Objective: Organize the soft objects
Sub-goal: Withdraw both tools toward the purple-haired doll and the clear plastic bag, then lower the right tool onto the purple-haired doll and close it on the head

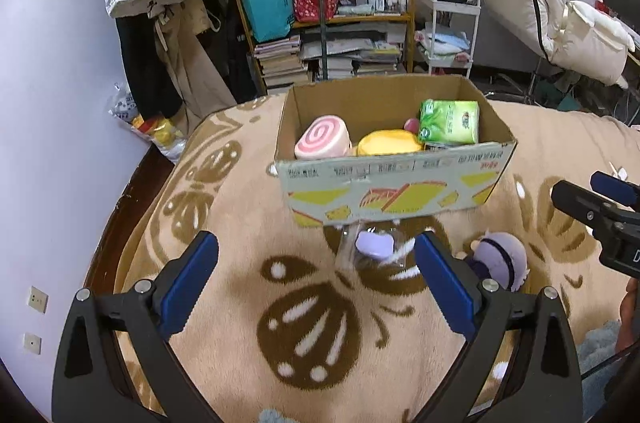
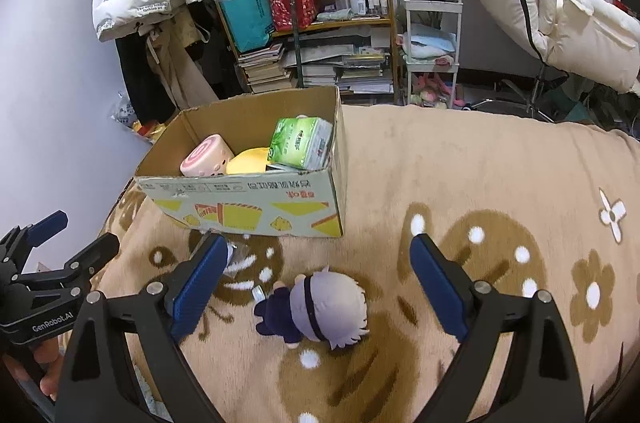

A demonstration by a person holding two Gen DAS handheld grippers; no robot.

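— Fingers on both sides spread wide, nothing held. The left gripper (image 1: pixel 316 277) frames a small clear-wrapped lilac item (image 1: pixel 374 243) lying on the bed blanket (image 1: pixel 248 263), just before the cardboard box (image 1: pixel 394 185).

— And the right gripper (image 2: pixel 316 279)?

— It hangs over the plush doll (image 2: pixel 316 307), near the box's front wall. The roll plush (image 1: pixel 323 138), yellow plush (image 1: pixel 387 142) and tissue pack (image 1: pixel 449 122) are already boxed; I'd say lowering and closing on the doll comes next.

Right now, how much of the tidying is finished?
Mostly done: the cardboard box already holds a pink swirl cushion, a yellow plush and a green tissue pack. Nothing is in hand; both hand-held grippers are open. Left on the blanket: a small doll and a clear packet.
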